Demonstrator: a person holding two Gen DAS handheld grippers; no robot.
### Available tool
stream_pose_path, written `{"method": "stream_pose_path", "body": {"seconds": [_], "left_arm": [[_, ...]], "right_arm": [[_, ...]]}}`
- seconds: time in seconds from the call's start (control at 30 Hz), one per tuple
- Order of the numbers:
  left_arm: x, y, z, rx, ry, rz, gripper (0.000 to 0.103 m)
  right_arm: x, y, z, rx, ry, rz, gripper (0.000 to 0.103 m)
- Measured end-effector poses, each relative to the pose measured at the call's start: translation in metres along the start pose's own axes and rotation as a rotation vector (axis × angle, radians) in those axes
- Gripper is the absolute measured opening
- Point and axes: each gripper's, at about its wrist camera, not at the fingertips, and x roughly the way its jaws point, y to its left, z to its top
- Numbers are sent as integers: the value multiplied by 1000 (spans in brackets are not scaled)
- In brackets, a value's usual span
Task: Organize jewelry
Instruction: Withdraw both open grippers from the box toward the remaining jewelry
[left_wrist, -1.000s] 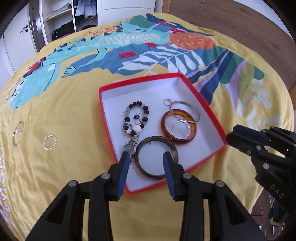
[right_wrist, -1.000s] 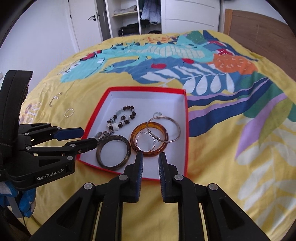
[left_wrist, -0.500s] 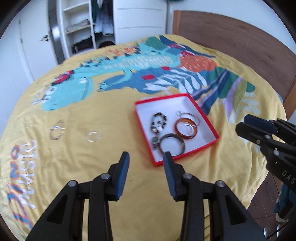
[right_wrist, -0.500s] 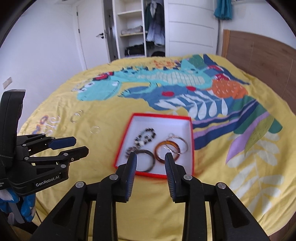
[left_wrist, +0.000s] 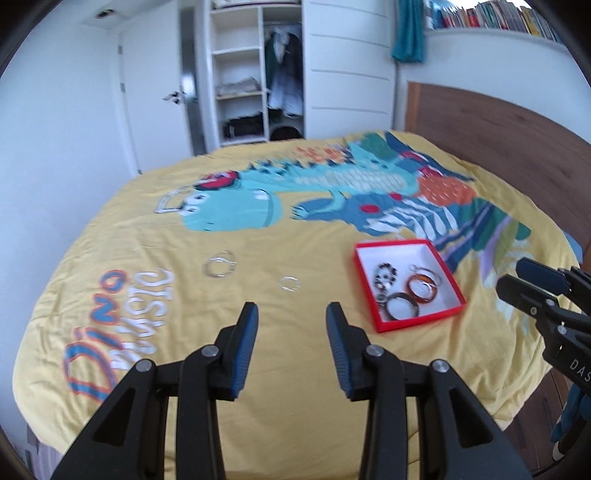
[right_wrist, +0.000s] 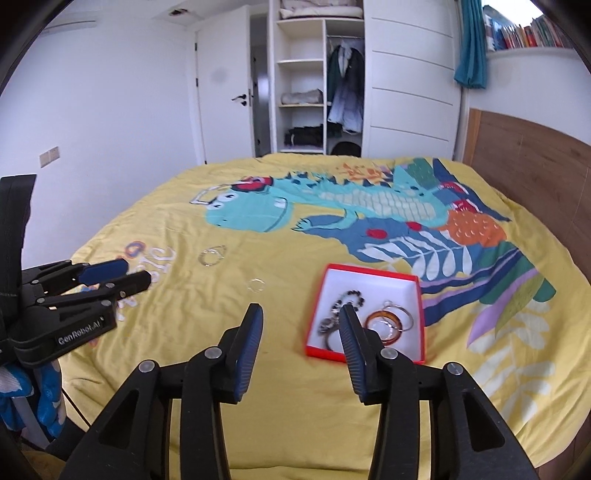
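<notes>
A red box (left_wrist: 417, 325) with a white inside lies on the yellow bedspread. It holds a dark bangle (left_wrist: 402, 307), an amber bangle (left_wrist: 421, 290), a beaded bracelet (left_wrist: 386, 276) and a thin silver hoop. Two silver rings lie loose on the cover to its left, a larger one (left_wrist: 220, 266) and a smaller one (left_wrist: 290, 284). My left gripper (left_wrist: 291, 310) hangs open and empty well above the bed, back from the smaller ring. My right gripper (right_wrist: 301, 310) is also raised and back from the box (right_wrist: 369, 269). Its jaws are opening with nothing between them.
The bedspread (right_wrist: 332, 406) has a large dinosaur print. A wooden headboard (right_wrist: 535, 158) runs along the right. Behind the bed stand an open wardrobe (right_wrist: 303, 92) and a white door (right_wrist: 225, 96). Each gripper shows at the edge of the other's view.
Both grippers have drawn back and risen from the box, which now looks small and far. The left view has swung left onto the loose rings. The right jaws have widened.
</notes>
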Motion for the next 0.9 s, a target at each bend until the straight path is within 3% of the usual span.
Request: {"method": "stream_pose_path", "body": {"seconds": [0.23,0.47,0.53,0.63,0.9], "left_arm": [[-37,35,-18,-45,-56,45,37],[-45,57,-26,-79,-70,62,37],[-44,61,-27,-86,-71,62,37],[-39,66,-28,-95,-72,67,49],[12,96,-32,-136,2,76,49]], "right_arm": [[-15,26,-4,-7,-19,18,48],[-13,46,-5,-37,-8,25,51],[-10,50,-4,-43,-3,25,51],[-2,54,-3,-45,9,25,52],[50,60,-3,-53,94,40,52]]}}
